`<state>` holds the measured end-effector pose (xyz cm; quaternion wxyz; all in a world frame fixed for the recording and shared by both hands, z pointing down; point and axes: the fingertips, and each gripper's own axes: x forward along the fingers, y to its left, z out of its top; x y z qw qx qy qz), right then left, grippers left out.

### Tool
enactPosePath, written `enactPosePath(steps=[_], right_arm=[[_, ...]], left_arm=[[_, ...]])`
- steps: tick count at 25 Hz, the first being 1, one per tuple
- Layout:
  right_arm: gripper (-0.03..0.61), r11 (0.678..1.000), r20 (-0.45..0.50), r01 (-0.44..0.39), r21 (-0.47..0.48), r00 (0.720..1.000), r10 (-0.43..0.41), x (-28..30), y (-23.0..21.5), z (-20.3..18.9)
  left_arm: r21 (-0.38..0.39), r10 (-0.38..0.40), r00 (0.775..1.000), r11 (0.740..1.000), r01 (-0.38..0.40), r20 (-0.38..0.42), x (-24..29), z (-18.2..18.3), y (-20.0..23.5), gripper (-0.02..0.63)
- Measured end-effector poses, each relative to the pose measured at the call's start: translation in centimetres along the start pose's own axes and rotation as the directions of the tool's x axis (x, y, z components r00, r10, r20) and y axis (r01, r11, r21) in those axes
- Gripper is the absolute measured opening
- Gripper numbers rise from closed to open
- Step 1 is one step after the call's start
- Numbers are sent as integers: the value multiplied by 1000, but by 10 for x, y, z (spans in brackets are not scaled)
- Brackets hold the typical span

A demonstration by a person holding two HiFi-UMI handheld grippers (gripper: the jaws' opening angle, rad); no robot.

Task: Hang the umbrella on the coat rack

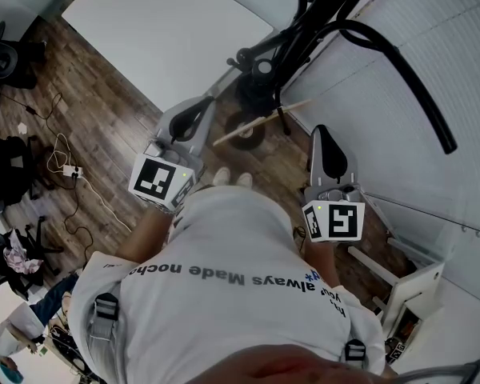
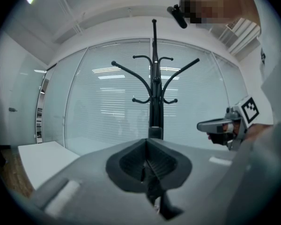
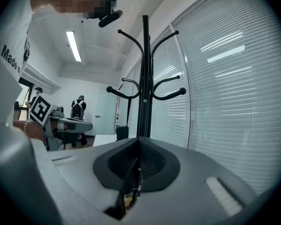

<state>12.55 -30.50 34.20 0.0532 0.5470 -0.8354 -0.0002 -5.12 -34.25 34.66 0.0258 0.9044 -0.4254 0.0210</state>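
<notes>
A black coat rack with curved hooks stands just ahead of me by the blinds, and both gripper views see it upright. By its foot a thin pale stick slants over a dark round mass; it may be the umbrella, but I cannot tell. My left gripper points level at the rack, jaws together and empty. My right gripper is alongside, also aimed at the pole, with its jaws closed on nothing. Each gripper sees the other.
Window blinds run behind the rack on the right. A white tabletop lies ahead on the left. Cables and a power strip trail over the wooden floor at left, near dark chairs. White furniture stands at my lower right. People stand far off.
</notes>
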Motion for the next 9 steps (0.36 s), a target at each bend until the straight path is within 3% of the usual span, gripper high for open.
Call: enactPosePath(steps=[9], right_arm=[[2,1000,2,1,3,1000,-1,-4,0,-5]], left_arm=[[-1,-4,1000,1000,4,-4,-1,-5,-5,2]])
